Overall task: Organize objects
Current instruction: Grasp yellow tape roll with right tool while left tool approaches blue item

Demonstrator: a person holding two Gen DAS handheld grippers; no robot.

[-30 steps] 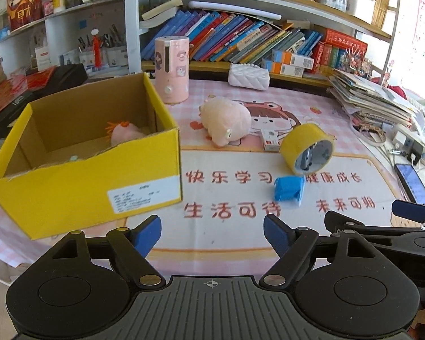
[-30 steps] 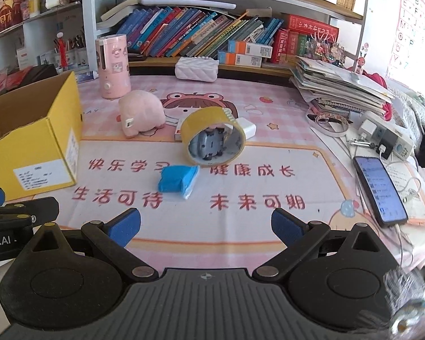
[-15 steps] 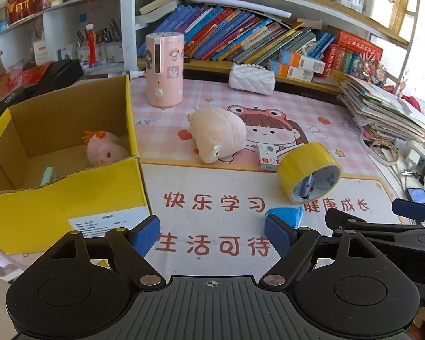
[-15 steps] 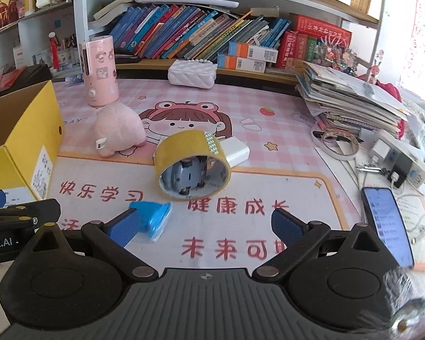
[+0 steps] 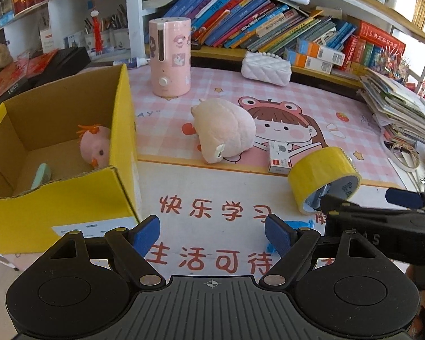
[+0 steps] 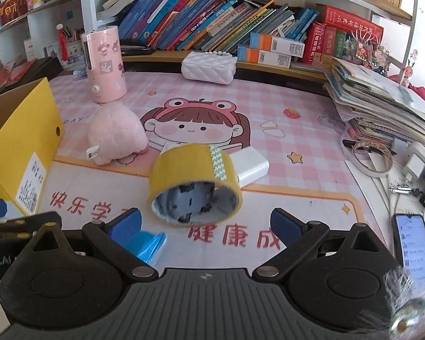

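Note:
A yellow cardboard box (image 5: 121, 130) stands open at the left and holds a small pink chick toy (image 5: 95, 148) and a mint green item (image 5: 41, 174). A pink plush (image 5: 223, 130) lies on the mat. A yellow tape roll (image 6: 194, 181) lies on its side with a grey-blue toy inside it. A white box (image 6: 250, 168) sits behind it. A small blue item (image 6: 148, 245) lies by my right gripper's left finger. My right gripper (image 6: 205, 226) is open, just before the roll. My left gripper (image 5: 212, 232) is open and empty above the mat.
A pink canister (image 5: 170, 56) and a white quilted case (image 5: 266, 68) stand at the back before a bookshelf. A stack of papers (image 6: 382, 104), a phone (image 6: 413, 243) and a power strip lie at the right. A small white-red carton (image 5: 279, 157) lies by the plush.
Both grippers have moved forward over the mat. The tape roll now lies close in front of my right gripper. The box has slid to the left in the left wrist view.

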